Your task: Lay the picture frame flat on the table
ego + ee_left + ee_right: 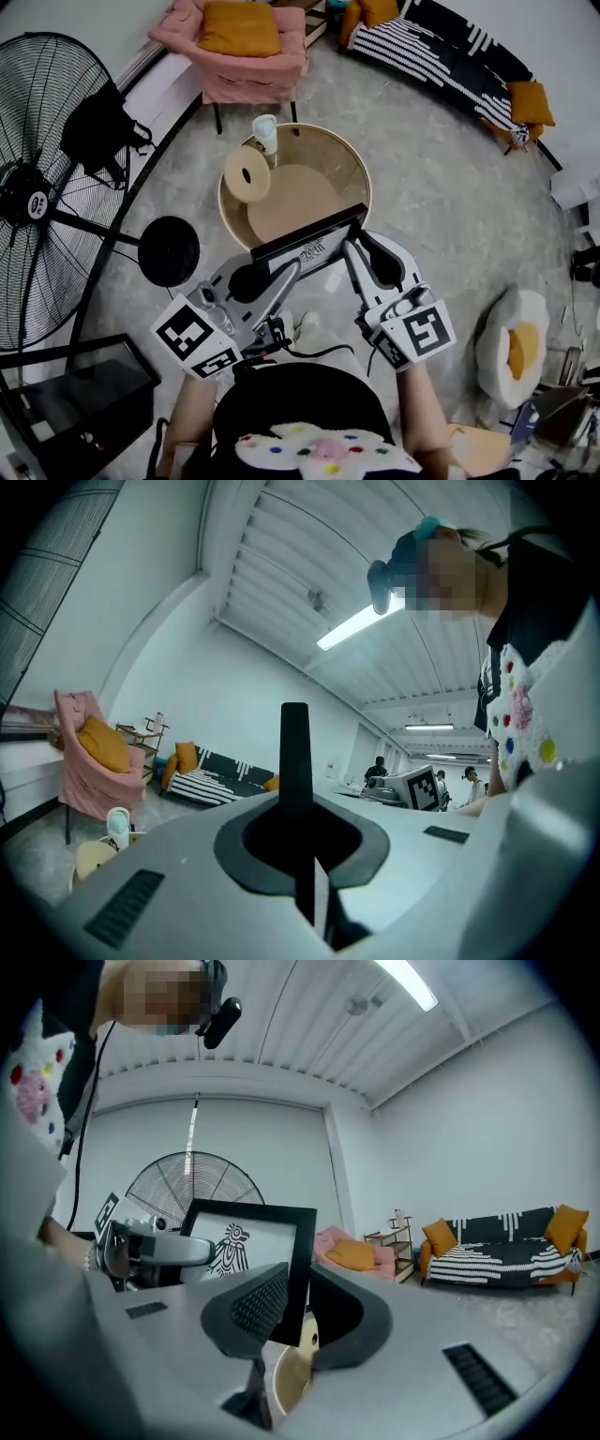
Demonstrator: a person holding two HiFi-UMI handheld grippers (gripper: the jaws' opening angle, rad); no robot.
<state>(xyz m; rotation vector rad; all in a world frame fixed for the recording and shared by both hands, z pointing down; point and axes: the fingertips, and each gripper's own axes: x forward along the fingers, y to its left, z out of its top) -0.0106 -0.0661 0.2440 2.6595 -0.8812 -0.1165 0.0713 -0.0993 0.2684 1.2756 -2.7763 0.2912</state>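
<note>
The picture frame (309, 244) hangs in the air above the near edge of the round table (361, 183), upright and tilted, black border with a printed figure on white. The left tongs (297, 269) are closed narrow on its left edge, and the right tongs (349, 249) pinch its right edge. The table has a raised rim. Inside it stand a white cup (265, 133), its contents not visible, and a pale ring (248, 173) just beside the cup.
</note>
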